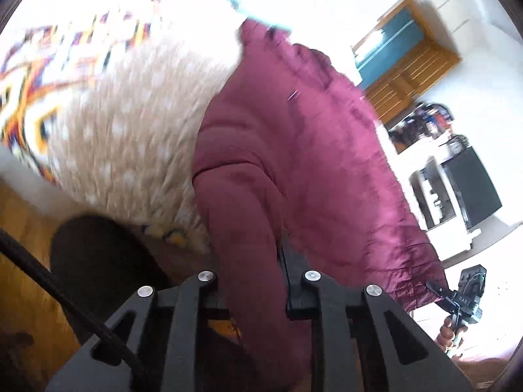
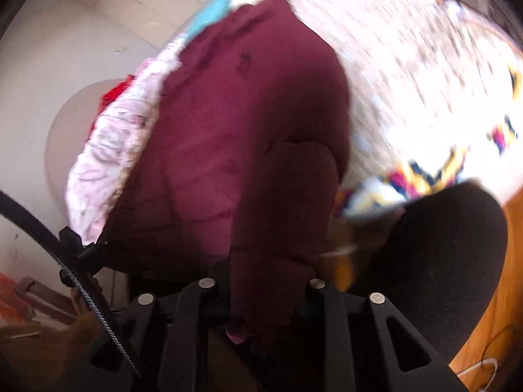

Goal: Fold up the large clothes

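Note:
A large maroon quilted jacket (image 1: pixel 294 150) hangs stretched between both grippers above a shaggy beige blanket (image 1: pixel 130 124). My left gripper (image 1: pixel 258 281) is shut on one edge of the jacket, whose cloth drapes over and hides the fingertips. My right gripper (image 2: pixel 261 294) is shut on another edge of the jacket (image 2: pixel 245 137), with a cloth corner poking out between the jaws. The right gripper also shows in the left wrist view (image 1: pixel 434 289), pinching the jacket's hem, with a hand on its handle.
The blanket has a colourful patterned border (image 2: pixel 425 176). A pink-and-white floral cloth (image 2: pixel 111 150) lies beside the jacket. A dark rounded object (image 2: pixel 434 261) sits at the bed edge over a wooden floor (image 1: pixel 23 261). A wooden door (image 1: pixel 405 75) and dark equipment (image 1: pixel 470 186) stand behind.

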A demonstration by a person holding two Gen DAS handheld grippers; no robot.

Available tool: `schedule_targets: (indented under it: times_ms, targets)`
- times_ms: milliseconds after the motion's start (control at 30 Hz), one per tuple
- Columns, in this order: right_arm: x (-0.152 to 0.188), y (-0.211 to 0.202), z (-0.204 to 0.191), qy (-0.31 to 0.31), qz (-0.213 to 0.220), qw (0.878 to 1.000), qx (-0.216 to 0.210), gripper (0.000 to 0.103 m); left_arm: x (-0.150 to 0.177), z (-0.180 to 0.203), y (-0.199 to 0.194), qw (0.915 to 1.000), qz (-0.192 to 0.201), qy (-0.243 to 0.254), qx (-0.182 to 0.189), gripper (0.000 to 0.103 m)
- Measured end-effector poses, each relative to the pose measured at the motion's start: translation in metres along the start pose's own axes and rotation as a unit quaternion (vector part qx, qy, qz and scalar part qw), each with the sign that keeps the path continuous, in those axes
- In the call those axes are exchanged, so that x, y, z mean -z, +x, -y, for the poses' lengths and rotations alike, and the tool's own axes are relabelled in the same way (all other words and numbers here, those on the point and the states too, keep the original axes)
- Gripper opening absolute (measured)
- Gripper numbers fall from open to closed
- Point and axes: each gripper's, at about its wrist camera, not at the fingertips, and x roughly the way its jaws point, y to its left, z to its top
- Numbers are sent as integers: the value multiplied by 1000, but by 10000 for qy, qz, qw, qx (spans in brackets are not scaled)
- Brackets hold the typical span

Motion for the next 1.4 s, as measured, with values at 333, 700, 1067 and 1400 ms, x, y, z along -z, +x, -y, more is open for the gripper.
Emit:
schedule_targets:
  times_ms: [333,700,1067,1400]
  targets:
    - [-141,-41,-81,-1017,1250,9869,74,19,-146,89,1,9937,646,903,-126,19]
    - [-302,110,-32,-254,918,9813,1673,18,-269,80,175,9870,104,453,-1537,22]
    - [-328,154,44,905,884,9848,1193,49,-284,56,176,9935,185,408,-1049,70]
    - [-324,79,37,321,1436,9830,1100,86,-303,12,162,9962,-70,280,-823,77]
